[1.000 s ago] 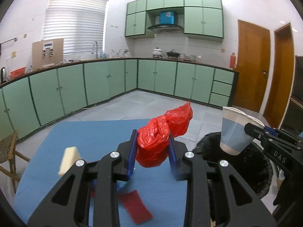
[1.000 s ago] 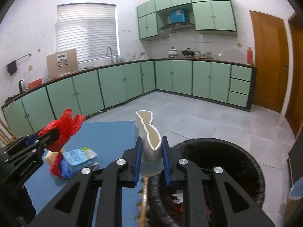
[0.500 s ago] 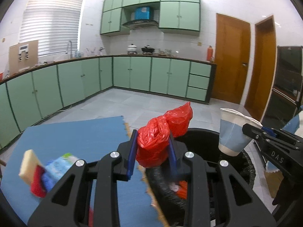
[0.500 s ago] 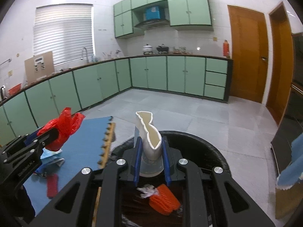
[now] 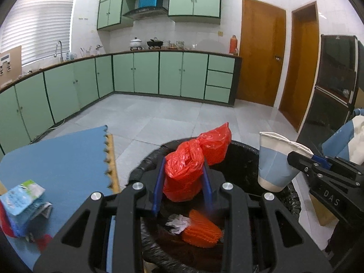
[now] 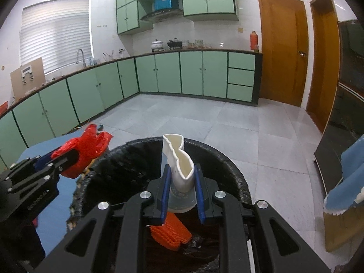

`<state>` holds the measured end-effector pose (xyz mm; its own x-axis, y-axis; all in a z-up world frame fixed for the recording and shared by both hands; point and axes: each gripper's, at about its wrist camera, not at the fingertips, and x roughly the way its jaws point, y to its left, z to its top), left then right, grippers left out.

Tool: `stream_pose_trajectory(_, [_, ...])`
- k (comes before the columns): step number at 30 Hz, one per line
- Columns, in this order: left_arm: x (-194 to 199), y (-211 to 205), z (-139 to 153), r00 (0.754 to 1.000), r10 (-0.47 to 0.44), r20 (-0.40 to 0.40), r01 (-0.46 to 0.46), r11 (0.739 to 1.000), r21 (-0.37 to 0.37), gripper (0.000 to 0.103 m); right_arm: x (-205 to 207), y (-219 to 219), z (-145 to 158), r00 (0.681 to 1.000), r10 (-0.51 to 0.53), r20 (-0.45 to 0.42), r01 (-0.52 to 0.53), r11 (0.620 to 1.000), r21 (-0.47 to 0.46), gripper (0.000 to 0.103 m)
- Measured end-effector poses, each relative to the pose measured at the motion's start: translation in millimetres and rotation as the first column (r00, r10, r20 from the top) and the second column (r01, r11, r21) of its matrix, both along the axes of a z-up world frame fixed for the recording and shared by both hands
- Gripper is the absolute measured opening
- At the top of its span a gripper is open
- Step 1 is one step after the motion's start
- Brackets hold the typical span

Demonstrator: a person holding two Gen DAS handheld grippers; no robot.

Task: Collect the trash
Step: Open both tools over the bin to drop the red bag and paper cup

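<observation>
My left gripper (image 5: 183, 182) is shut on a crumpled red plastic bag (image 5: 188, 168) and holds it above the open black-lined trash bin (image 5: 238, 150). My right gripper (image 6: 180, 188) is shut on a squashed blue-and-white paper cup (image 6: 179, 170), also above the bin (image 6: 127, 157). The cup shows at the right of the left wrist view (image 5: 273, 161), and the red bag shows at the left of the right wrist view (image 6: 84, 150). In the bin lie an orange ribbed piece (image 5: 202, 229) and white crumpled paper (image 5: 178, 223).
A blue foam mat (image 5: 63, 159) lies left of the bin, with a light-blue wrapper (image 5: 22, 198) and red scraps (image 5: 6, 225) on it. Green kitchen cabinets (image 5: 145, 75) line the far walls. A dark cabinet (image 5: 329, 104) and blue cloth (image 6: 348, 177) are on the right.
Both grippers have moved right from over the blue mat to above the trash bin, still holding the red bag and the cup. The bin's contents have come into view.
</observation>
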<state>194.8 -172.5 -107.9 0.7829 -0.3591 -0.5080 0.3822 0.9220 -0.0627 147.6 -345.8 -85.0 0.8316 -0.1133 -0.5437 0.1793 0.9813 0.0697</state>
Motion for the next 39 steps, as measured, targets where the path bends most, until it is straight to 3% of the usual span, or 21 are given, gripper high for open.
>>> stream_pose_trajectory(8, [13.6, -19.0, -20.7, 0.999, -0.024, -0.049, 0.025, 0.999, 0.030, 0.029, 10.4, -19.0, -19.2, 0.999, -0.016, -0.040, 0.017, 1.000, 0.015, 0.023])
stream_pose_trajectory(10, [20.7, -20.3, -22.3, 0.997, -0.037, -0.065, 0.039, 0.999, 0.032, 0.030, 13.8, -22.2, -21.5, 0.999, -0.015, -0.048, 0.016, 1.000, 0.022, 0.031])
stream_pose_trajectory(13, [24.4, -19.4, -23.8, 0.997, -0.033, -0.073, 0.036, 0.999, 0.032, 0.042, 14.7, -25.9, -23.4, 0.998, -0.021, -0.053, 0.022, 1.000, 0.018, 0.033])
stream_pose_trajectory(14, [25.0, -18.7, -24.1, 0.996, -0.031, -0.078, 0.033, 0.999, 0.031, 0.054, 13.1, -28.4, -25.4, 0.998, -0.025, -0.054, 0.026, 0.999, 0.018, 0.035])
stream_pose_trajectory(15, [25.2, -17.8, -23.9, 0.997, -0.024, -0.077, 0.027, 0.999, 0.033, 0.061, 12.6, -29.7, -25.6, 0.998, -0.034, -0.054, 0.035, 0.999, 0.019, 0.040])
stream_pose_trajectory(17, [24.1, -16.3, -23.2, 0.998, -0.015, -0.065, 0.017, 0.999, 0.037, 0.062, 10.4, -31.0, -26.5, 0.998, -0.049, -0.050, 0.050, 0.999, 0.021, 0.051])
stream_pose_trajectory(19, [23.8, -14.9, -21.5, 0.998, -0.012, -0.063, 0.014, 0.999, 0.041, 0.064, 6.7, -32.0, -26.1, 0.997, -0.066, -0.043, 0.067, 0.998, 0.021, 0.070])
stream_pose_trajectory(22, [23.5, -9.1, -14.6, 0.999, 0.000, -0.050, 0.002, 0.999, 0.036, 0.068, 0.8, -31.9, -22.1, 0.995, -0.095, -0.025, 0.095, 0.995, 0.010, 0.091])
stream_pose_trajectory(24, [22.1, 0.2, -8.4, 0.999, 0.016, -0.029, -0.015, 0.999, 0.032, 0.075, -2.9, -32.1, -17.6, 0.994, -0.104, -0.012, 0.105, 0.994, 0.016, 0.095])
stream_pose_trajectory(30, [13.2, 39.7, 12.2, 0.997, 0.073, 0.005, -0.074, 0.997, 0.003, 0.082, -12.3, -17.2, 2.8, 0.995, -0.096, 0.022, 0.095, 0.995, 0.030, 0.097])
stream_pose_trajectory(39, [-22.8, 120.1, 43.2, 0.975, 0.201, 0.096, -0.201, 0.980, -0.004, 0.084, -17.7, 40.6, 28.1, 0.996, -0.019, 0.084, 0.016, 0.999, 0.034, 0.097])
